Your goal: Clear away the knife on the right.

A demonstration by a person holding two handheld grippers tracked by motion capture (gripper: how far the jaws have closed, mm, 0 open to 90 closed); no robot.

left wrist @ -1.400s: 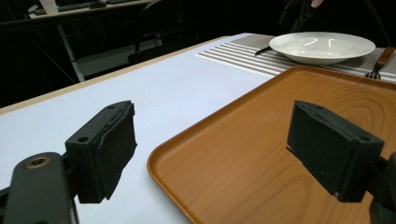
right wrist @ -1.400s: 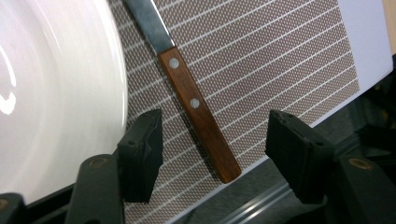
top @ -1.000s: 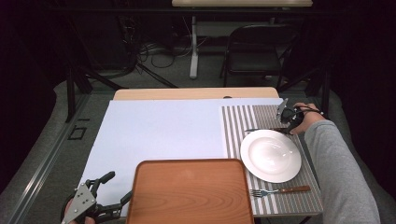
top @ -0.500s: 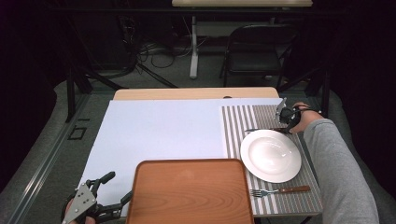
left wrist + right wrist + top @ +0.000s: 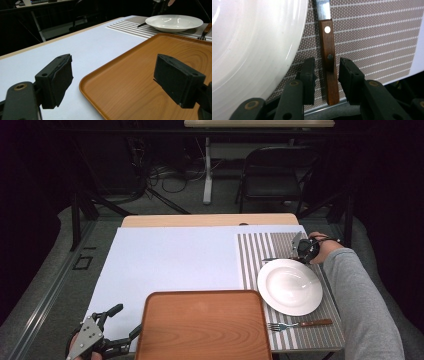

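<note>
The right gripper view showed the right tongs [image 5: 324, 75] closing around a wooden-handled knife [image 5: 329, 67] on the striped placemat [image 5: 374, 45] beside the white plate [image 5: 249, 45], pads not yet touching the handle. In the high view that hand reached over the desk's far right. The left tongs [image 5: 113, 81] gaped wide at the wooden tray [image 5: 140, 75].

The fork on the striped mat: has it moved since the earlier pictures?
No. The fork lies at the same spot below the white plate, near the mat's front edge.
</note>
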